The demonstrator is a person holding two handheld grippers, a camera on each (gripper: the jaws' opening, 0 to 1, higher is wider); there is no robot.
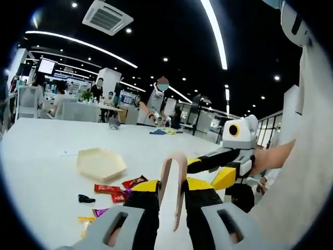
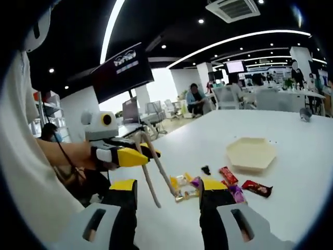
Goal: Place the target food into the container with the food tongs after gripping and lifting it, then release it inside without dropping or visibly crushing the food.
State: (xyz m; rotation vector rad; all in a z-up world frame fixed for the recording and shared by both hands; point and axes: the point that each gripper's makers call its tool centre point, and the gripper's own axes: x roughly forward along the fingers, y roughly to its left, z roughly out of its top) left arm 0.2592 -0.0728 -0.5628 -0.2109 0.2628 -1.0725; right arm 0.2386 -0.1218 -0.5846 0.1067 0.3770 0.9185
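Observation:
My left gripper (image 1: 172, 186) is shut on the handle end of beige food tongs (image 1: 175, 179), whose arms rise between its yellow-tipped jaws. In the right gripper view the left gripper (image 2: 136, 154) comes in from the left, and the tongs (image 2: 152, 174) slant down toward the table with their tips slightly apart above a gold wrapper (image 2: 187, 196). My right gripper (image 2: 169, 190) is open with nothing held; it also appears beside the tongs (image 1: 210, 169). A beige hexagonal container (image 1: 101, 164) (image 2: 250, 153) sits empty on the white table. Wrapped snacks lie near it: red bars (image 1: 107, 188) (image 2: 227, 175).
More snacks are scattered on the table (image 2: 291, 203): another red bar (image 2: 257, 188), a purple wrapper (image 2: 237, 194), a small black piece (image 2: 206, 170) and yellow packets (image 2: 179, 180). A person's forearm (image 2: 62, 153) holds the left gripper. People and desks stand far behind.

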